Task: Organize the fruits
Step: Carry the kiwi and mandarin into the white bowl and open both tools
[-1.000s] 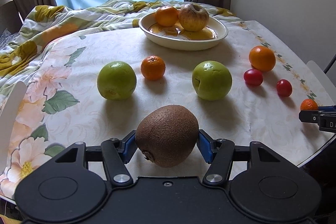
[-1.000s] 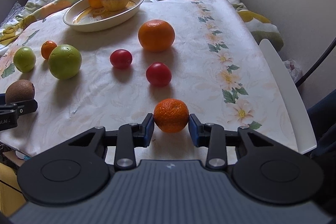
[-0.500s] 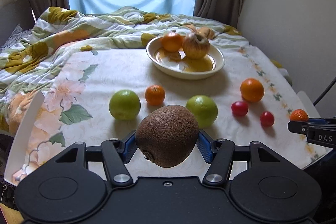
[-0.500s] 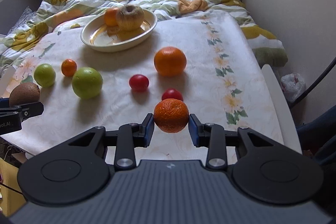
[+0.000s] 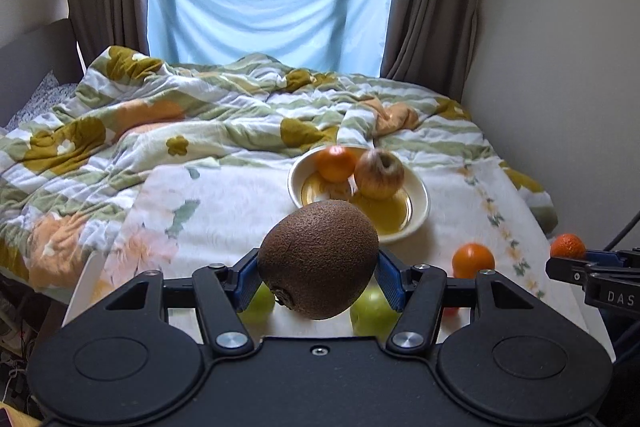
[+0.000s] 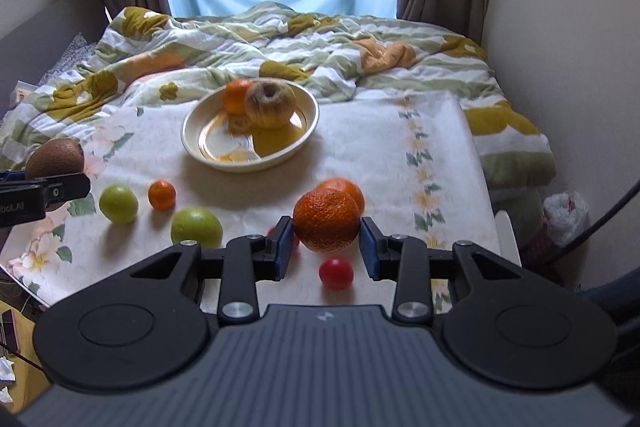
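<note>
My left gripper (image 5: 318, 277) is shut on a brown kiwi (image 5: 318, 259), held in the air above the table. My right gripper (image 6: 326, 247) is shut on a small mandarin (image 6: 326, 219), also lifted. A cream bowl (image 6: 200, 147) at the back of the table holds an orange (image 6: 237, 95) and a pale apple (image 6: 270, 105). On the cloth lie two green apples (image 6: 196, 227) (image 6: 118, 204), a small mandarin (image 6: 162, 194), a large orange (image 6: 348, 187) partly behind the held mandarin, and red tomatoes (image 6: 336, 271). The right gripper with its mandarin (image 5: 567, 246) shows at the right edge of the left wrist view.
The table carries a floral cloth (image 6: 420, 155). Behind it lies a bed with a rumpled flowered quilt (image 5: 180, 123), then a blue curtain (image 5: 264, 15) over the window. A wall (image 6: 568, 47) runs close along the right. A plastic bag (image 6: 564, 213) lies on the floor at the right.
Both grippers have risen with their fruit, the kiwi and the mandarin. The table and bowl now sit lower and smaller in both views, with the bed and window showing.
</note>
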Available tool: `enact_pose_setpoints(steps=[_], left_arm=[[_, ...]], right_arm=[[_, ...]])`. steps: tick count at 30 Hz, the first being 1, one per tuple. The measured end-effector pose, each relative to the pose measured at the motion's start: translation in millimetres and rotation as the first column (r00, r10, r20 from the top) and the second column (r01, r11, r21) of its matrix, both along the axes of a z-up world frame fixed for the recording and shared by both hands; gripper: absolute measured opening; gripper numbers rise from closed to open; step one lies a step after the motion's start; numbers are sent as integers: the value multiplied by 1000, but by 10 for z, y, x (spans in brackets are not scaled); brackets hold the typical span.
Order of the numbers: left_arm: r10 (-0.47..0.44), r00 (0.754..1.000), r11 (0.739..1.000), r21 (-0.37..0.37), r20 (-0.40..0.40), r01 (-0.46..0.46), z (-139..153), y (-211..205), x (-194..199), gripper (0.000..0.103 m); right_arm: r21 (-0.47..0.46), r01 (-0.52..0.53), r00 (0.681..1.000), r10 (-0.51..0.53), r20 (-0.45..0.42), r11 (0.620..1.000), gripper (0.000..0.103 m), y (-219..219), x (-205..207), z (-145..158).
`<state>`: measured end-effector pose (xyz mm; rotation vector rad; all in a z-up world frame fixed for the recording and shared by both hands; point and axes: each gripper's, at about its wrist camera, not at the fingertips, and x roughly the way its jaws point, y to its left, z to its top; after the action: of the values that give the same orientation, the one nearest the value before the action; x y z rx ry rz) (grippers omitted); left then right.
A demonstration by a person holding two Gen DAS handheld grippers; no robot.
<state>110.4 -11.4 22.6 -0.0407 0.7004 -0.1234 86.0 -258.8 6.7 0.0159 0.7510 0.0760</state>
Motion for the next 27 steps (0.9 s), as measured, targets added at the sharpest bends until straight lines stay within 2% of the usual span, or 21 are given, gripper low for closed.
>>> enact_pose_setpoints(steps=[7, 12, 22, 27], left_arm=[[-10, 1000, 1000, -10, 10, 10, 105, 32, 417, 64], [-19, 1000, 1000, -17, -2, 19, 81, 42, 751, 64], [-63, 996, 998, 14, -60, 64, -152, -1, 1446, 64], [-100, 990, 994, 44, -101, 105, -368, -52, 1760, 64]], right_arm=[[10, -26, 999, 26, 25, 1000, 51, 80, 343, 171], [59, -6, 1000, 7, -3, 998, 51, 121, 660, 162], [60, 10, 998, -7, -58, 998, 51, 228, 1288, -10], [56, 16, 995, -11, -95, 998, 51, 280, 1573, -151]])
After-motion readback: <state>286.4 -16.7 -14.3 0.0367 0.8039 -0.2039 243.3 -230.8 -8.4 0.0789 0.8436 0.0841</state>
